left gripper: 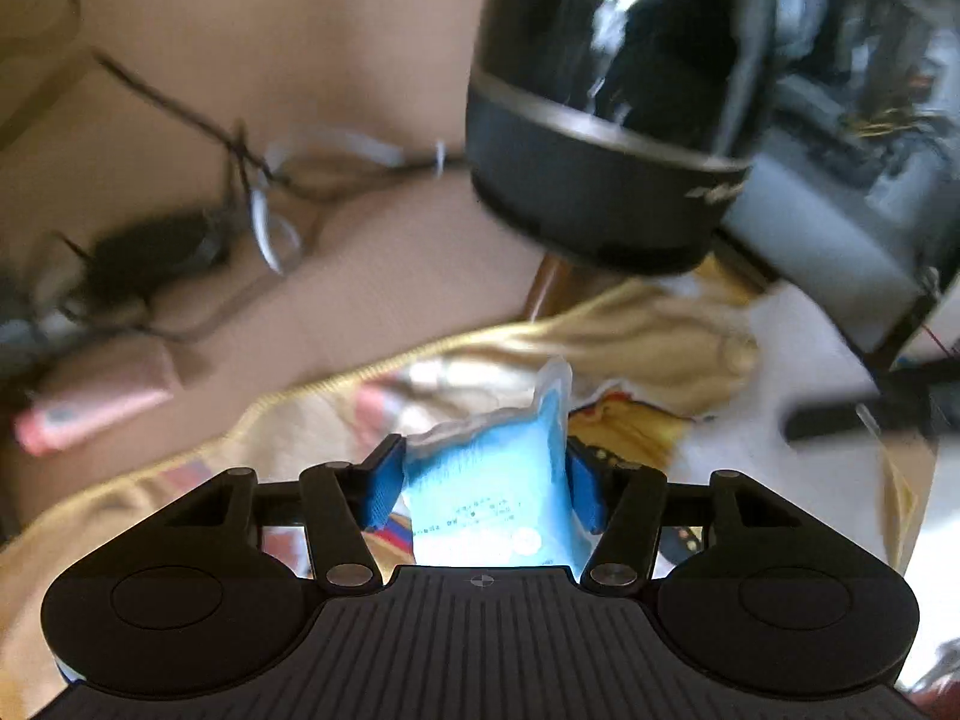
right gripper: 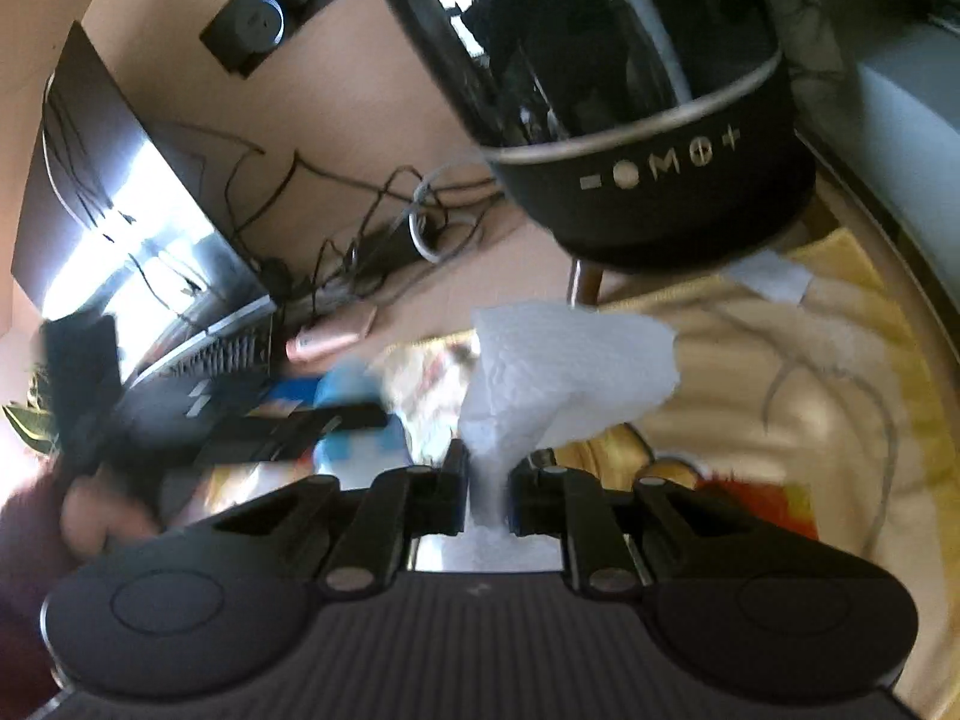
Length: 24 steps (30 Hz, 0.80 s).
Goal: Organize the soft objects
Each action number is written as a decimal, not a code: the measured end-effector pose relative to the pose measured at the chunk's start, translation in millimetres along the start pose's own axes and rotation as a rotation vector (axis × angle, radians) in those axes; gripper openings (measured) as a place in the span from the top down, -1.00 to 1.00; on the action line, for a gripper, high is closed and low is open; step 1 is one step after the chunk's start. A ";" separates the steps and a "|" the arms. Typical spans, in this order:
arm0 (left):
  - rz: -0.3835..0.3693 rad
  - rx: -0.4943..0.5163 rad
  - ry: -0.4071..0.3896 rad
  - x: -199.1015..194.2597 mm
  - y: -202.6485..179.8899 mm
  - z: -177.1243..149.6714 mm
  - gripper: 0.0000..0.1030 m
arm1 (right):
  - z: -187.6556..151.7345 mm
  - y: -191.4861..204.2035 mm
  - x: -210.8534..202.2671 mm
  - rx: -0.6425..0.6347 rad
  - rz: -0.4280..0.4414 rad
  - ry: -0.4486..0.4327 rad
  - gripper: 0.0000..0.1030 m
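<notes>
Your left tongs [left gripper: 486, 480] are clamped on a blue tissue pack [left gripper: 492, 480], held above the yellow cloth [left gripper: 648, 330] on the tabletop [left gripper: 372, 276]. Your right tongs [right gripper: 487, 495] pinch a crumpled white paper towel [right gripper: 564, 366] by a narrow tail. That thin hold could slip if you swing fast, and both views are blurred. The dark speaker [right gripper: 648, 168] sits close ahead; a careless sweep could knock it or snag the cables [right gripper: 384, 222]. No container for these soft things shows in either view.

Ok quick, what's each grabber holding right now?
Left gripper: closed on the blue packet.
Right gripper: closed on the white paper towel.
</notes>
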State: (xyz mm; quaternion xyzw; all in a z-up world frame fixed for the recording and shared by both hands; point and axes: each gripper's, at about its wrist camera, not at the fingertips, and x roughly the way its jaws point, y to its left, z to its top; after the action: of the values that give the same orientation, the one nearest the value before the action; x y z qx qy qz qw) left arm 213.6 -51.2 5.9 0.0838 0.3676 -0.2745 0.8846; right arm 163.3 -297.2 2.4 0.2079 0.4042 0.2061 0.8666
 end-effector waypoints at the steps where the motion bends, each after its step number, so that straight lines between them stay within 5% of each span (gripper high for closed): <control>1: 0.007 0.038 -0.037 -11.6 -5.3 -8.5 -0.18 | 3.8 3.2 3.3 -0.007 0.014 -0.001 0.70; 4: 0.022 0.134 -0.107 -36.0 -21.8 -37.3 -0.26 | 10.8 22.2 13.7 -0.053 0.062 0.012 0.70; 7: 0.010 0.124 -0.096 -50.1 -27.8 -55.1 -0.30 | 14.9 51.0 25.7 -0.098 0.161 0.034 0.70; 11: 0.032 0.099 -0.083 -53.2 -31.6 -61.2 -0.35 | 14.6 93.6 45.4 -0.146 0.395 0.100 0.70; 16: 0.061 0.056 -0.072 -61.2 -26.4 -66.0 -0.53 | -7.7 115.5 78.9 -0.275 0.335 0.236 0.70; 24: 0.089 -0.040 -0.049 -66.6 -14.0 -66.5 -0.61 | -10.2 59.2 100.0 -0.101 0.220 0.260 0.60</control>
State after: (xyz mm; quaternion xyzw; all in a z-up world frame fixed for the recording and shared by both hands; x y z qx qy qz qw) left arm 127.2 -11.3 5.5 0.0757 0.3474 -0.2294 0.9061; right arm 202.9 -193.6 -33.8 0.1784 0.4768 0.3448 0.7886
